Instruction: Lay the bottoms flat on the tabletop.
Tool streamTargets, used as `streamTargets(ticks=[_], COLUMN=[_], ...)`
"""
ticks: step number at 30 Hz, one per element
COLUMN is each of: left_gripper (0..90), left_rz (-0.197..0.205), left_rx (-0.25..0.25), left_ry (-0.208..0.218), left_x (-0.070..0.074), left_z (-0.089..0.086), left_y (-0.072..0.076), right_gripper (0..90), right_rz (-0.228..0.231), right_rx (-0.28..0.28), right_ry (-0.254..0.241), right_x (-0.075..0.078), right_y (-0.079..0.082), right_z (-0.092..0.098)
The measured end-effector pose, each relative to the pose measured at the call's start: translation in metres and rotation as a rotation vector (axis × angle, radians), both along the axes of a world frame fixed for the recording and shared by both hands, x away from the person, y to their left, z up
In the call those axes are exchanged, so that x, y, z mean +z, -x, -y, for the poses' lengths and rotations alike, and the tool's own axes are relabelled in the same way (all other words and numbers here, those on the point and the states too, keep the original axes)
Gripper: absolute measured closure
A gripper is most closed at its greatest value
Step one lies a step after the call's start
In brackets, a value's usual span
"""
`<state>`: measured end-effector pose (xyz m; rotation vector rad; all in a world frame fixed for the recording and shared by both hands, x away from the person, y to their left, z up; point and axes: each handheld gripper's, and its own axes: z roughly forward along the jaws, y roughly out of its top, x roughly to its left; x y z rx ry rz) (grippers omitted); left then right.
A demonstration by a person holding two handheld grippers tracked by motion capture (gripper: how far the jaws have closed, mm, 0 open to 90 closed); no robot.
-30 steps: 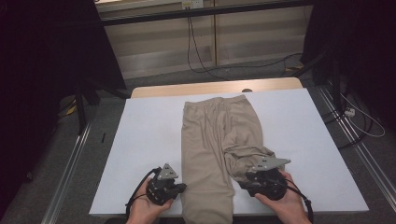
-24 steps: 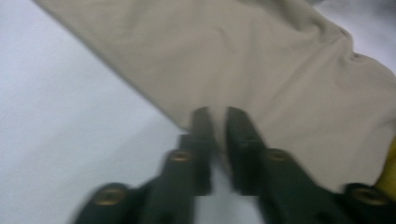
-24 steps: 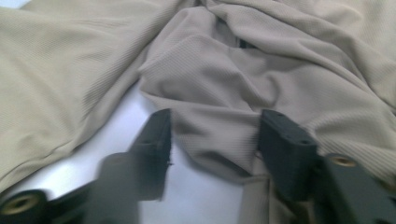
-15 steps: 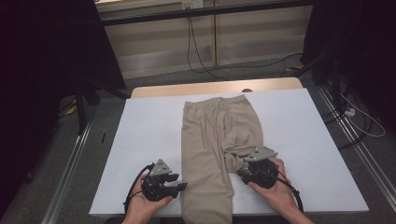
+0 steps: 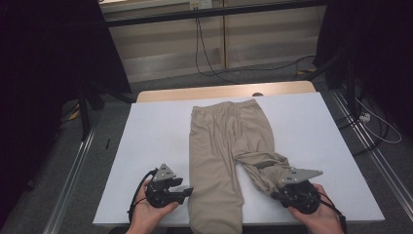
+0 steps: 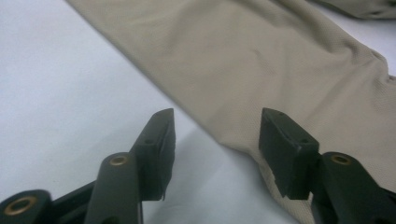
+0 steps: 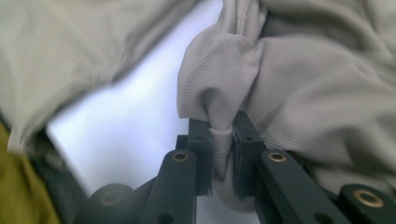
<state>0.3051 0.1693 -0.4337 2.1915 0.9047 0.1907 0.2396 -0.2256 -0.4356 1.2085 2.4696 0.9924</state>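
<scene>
Beige trousers [image 5: 229,136] lie on the white table [image 5: 156,131], waist at the far side. Their left leg [image 5: 214,195] lies flat and runs over the near edge. The right leg [image 5: 263,168] is bunched up in folds. My left gripper [image 5: 188,191] lies just left of the flat leg. Its jaws have just been opening and stand open [image 6: 217,126], with the leg's edge [image 6: 243,140] between them, untouched. My right gripper [image 5: 277,195] has just been closing and is shut on a pinched fold of the bunched leg [image 7: 222,135].
A wooden strip [image 5: 224,91] borders the table's far edge. Metal rails [image 5: 73,180] run along both sides on the floor, and cables [image 5: 209,58] trail behind. White table surface lies bare on the left and at the far right [image 5: 316,126].
The right gripper has closed on the bunched leg and shifted right and toward the near edge with it. The left gripper's jaws have opened; that hand has barely moved.
</scene>
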Motion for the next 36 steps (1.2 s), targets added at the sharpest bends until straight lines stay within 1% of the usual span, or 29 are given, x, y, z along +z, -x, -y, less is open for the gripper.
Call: streamTargets(ticks=[1,2,3,6,7,8,9,10,12,14,15,16,17,18,19,20,22,24,25,26,27,29,30,31,32,33,34,35,36], left_gripper=[43.2,42.7,42.0,41.9,41.9,41.9,41.5,41.5,41.2,40.6,40.3,40.2,39.9,39.8,39.8,39.5,39.0,38.2,37.4,37.2,37.0,34.4,32.3,32.3,30.2,21.8,21.8,16.1,13.8], left_rz=[0.002,0.002,0.000,0.002,0.002,0.003,0.007,0.005,0.010,0.018,0.018,0.016,0.016,0.016,0.017,0.017,0.016,0.018,0.019,0.019,0.024,0.025,0.029,0.033,0.038,0.040,0.048,0.049,0.049], left_rx=[0.002,0.002,0.005,0.007,0.008,0.006,0.003,0.007,0.008,0.015,0.017,0.015,0.018,0.018,0.018,0.018,0.020,0.025,0.026,0.026,0.026,0.030,0.034,0.036,0.047,0.061,0.070,0.078,0.085], left_ry=[-0.003,-0.003,-0.004,-0.003,0.000,0.000,-0.005,-0.001,-0.001,0.001,0.002,0.001,0.001,0.001,0.000,0.000,-0.001,0.000,0.000,0.000,0.000,0.002,0.004,0.003,0.004,0.009,0.012,0.018,0.027], left_x=[0.000,0.000,0.000,0.000,0.000,0.000,0.000,0.001,0.001,0.001,0.001,0.001,0.001,0.001,0.001,0.001,0.001,0.001,0.001,0.001,0.001,0.001,0.001,0.001,0.001,0.002,0.002,0.002,0.002], left_z=[0.000,0.000,0.000,0.001,0.001,0.001,0.000,0.000,0.000,-0.001,-0.001,-0.001,-0.002,-0.002,-0.003,-0.003,-0.004,-0.005,-0.005,-0.005,-0.006,-0.007,-0.006,-0.007,-0.007,-0.007,-0.007,-0.007,-0.007], left_y=[-0.001,-0.001,-0.002,-0.003,-0.003,-0.003,-0.003,-0.003,-0.004,-0.005,-0.005,-0.006,-0.005,-0.005,-0.006,-0.006,-0.006,-0.006,-0.006,-0.006,-0.006,-0.006,-0.006,-0.006,-0.007,-0.007,-0.008,-0.009,-0.009], right_gripper=[81.4,81.4,81.3,78.8,59.7,59.7,51.6,51.6,43.7,42.5,41.5,40.9,44.2,44.2,45.3,45.7,48.7,54.4,67.5,78.6,85.2,87.5,88.2,88.2,88.2,88.2,88.2,88.2,88.2], right_rz=[-0.014,-0.014,-0.013,-0.007,0.000,0.000,0.021,0.021,0.058,0.083,0.091,0.088,0.064,0.064,0.058,0.054,0.041,0.043,0.048,0.046,0.057,0.044,0.020,0.020,0.014,0.003,0.003,-0.008,-0.014], right_rx=[0.019,0.019,0.051,0.072,0.047,0.047,0.013,0.013,-0.014,-0.028,-0.036,-0.039,-0.022,-0.022,-0.011,-0.001,0.004,0.017,0.013,0.023,0.021,0.026,0.042,0.042,0.054,0.070,0.070,0.092,0.099], right_ry=[-0.022,-0.022,-0.036,-0.040,-0.038,-0.038,-0.072,-0.072,-0.104,-0.123,-0.122,-0.105,-0.089,-0.089,-0.063,-0.052,-0.037,0.019,0.047,0.048,0.047,0.042,0.032,0.032,0.028,0.021,0.021,0.012,0.010], right_x=[0.000,0.000,0.003,0.005,0.005,0.005,0.009,0.009,0.016,0.020,0.019,0.018,0.012,0.012,0.006,0.004,-0.001,-0.007,-0.010,-0.014,-0.015,-0.013,-0.010,-0.010,-0.010,-0.010,-0.010,-0.009,-0.008], right_y=[0.011,0.011,0.020,0.027,0.031,0.031,0.028,0.028,0.023,0.011,0.004,-0.004,-0.022,-0.022,-0.041,-0.049,-0.062,-0.068,-0.068,-0.066,-0.063,-0.061,-0.052,-0.052,-0.046,-0.033,-0.033,-0.021,-0.014], right_z=[0.005,0.005,0.004,0.000,-0.001,-0.001,0.001,0.001,0.003,0.000,-0.003,-0.007,-0.017,-0.017,-0.029,-0.034,-0.043,-0.052,-0.054,-0.054,-0.053,-0.051,-0.046,-0.046,-0.044,-0.039,-0.039,-0.036,-0.034])
